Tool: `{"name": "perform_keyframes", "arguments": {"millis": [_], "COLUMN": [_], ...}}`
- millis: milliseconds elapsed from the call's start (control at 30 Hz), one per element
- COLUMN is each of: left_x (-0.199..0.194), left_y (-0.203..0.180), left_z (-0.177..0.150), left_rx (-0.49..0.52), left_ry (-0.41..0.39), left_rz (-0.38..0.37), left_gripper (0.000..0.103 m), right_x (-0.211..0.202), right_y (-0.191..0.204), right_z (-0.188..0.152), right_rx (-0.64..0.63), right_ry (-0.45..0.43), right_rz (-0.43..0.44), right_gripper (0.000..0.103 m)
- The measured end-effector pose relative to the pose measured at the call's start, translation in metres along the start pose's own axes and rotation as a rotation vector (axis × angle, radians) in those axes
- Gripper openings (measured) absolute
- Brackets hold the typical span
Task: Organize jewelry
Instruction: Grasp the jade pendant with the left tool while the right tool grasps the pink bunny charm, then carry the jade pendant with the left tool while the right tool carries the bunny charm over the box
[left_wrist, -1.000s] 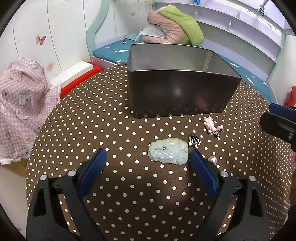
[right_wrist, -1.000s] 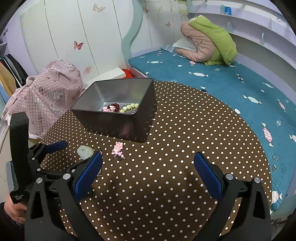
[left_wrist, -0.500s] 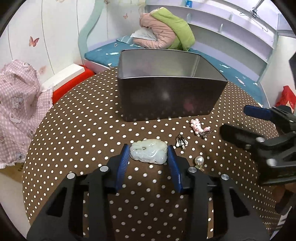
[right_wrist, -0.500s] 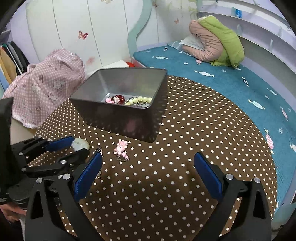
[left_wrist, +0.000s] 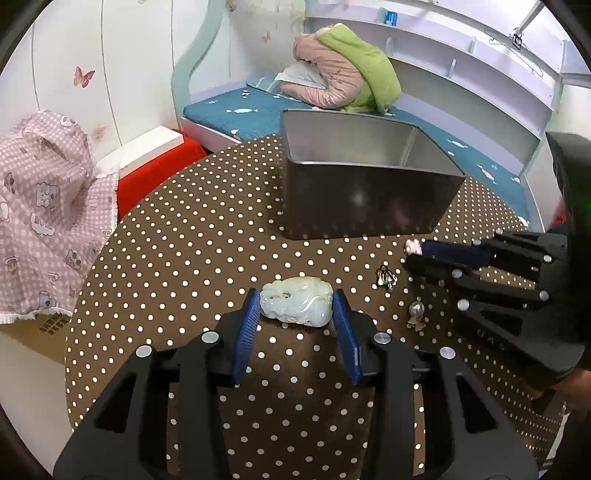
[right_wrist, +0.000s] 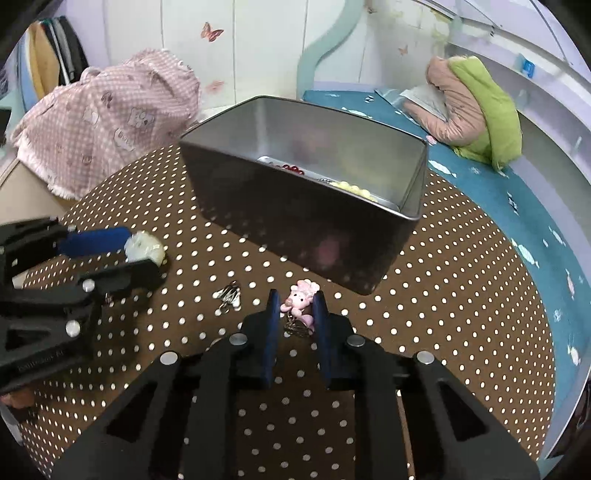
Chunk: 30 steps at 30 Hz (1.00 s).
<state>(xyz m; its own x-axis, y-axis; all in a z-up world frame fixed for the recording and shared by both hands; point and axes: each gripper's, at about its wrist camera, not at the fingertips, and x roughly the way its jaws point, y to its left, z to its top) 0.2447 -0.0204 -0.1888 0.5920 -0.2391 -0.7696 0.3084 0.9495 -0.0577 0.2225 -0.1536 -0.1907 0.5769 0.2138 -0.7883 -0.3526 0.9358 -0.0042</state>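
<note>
We found the left gripper (left_wrist: 295, 314) clamped on the pale green carved jade pendant (left_wrist: 295, 301), one blue ribbed pad pressed to each long end of it; the stone lay flat between the fingertips on the brown polka-dot tablecloth (left_wrist: 184, 258). We judged the end-to-end grip sensible, since the carving is smooth, rounded and likely slippery across its face. Just right of the left fingertips lay a small silver clip charm (left_wrist: 386, 277) and, nearer, a clear bead on a metal fitting (left_wrist: 416, 310), both untouched.

Further right, the right gripper (right_wrist: 295, 310) was closed around the small pink bear-shaped charm (right_wrist: 300, 300), the pads touching its sides; its metal clasp (right_wrist: 295, 326) sat between the fingers, behind the figure. The figure looked matte and softly moulded, so it should hold well.

Directly ahead of both grippers stood the dark grey rectangular metal tin (right_wrist: 314, 229), open-topped, with red and yellowish beads (right_wrist: 354, 190) already on its floor. We judged both pieces gripped for lifting into it, neither yet raised.
</note>
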Motion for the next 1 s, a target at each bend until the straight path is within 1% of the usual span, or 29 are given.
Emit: {"name": "perform_keyframes", "arguments": {"millis": [167,300,400,533,700,867,1000], "left_x": [-0.007,-0.015,-0.024,-0.039,-0.064,-0.089,-0.098], "left_y": [-0.003,-0.005,-0.004,-0.003,-0.002,-0.003,-0.01], "left_z": [0.004,0.005,0.01,0.021,0.045,0.081,0.112], "left_rx": [-0.003,-0.003,-0.005,-0.007,0.004,0.01,0.018], "left_ry": [-0.016,-0.032,-0.051,-0.085,-0.155,-0.239,-0.286], "left_rz": [-0.006,-0.013,-0.013,-0.011,-0.002,0.005,-0.001], "left_gripper": [0.04,0.04,0.04,0.04,0.04,0.04,0.04], "right_x": [-0.014,-0.028,-0.042,-0.066,-0.095,-0.114,-0.115], "right_y": [-0.009,-0.009,-0.007,-0.006,-0.011,-0.023,-0.035], "right_z": [-0.002,0.001,0.006,0.02,0.044,0.074,0.094], "right_rx": [0.041,0.046,0.039,0.033,0.043,0.05,0.06], "right_ry": [-0.019,-0.038,-0.061,-0.116,-0.206,-0.278,-0.298], "right_rz": [0.026,0.041,0.043,0.061,0.074,0.057,0.064], "right_gripper": [0.016,0.016,0.016,0.016,0.016,0.016,0.016]}}
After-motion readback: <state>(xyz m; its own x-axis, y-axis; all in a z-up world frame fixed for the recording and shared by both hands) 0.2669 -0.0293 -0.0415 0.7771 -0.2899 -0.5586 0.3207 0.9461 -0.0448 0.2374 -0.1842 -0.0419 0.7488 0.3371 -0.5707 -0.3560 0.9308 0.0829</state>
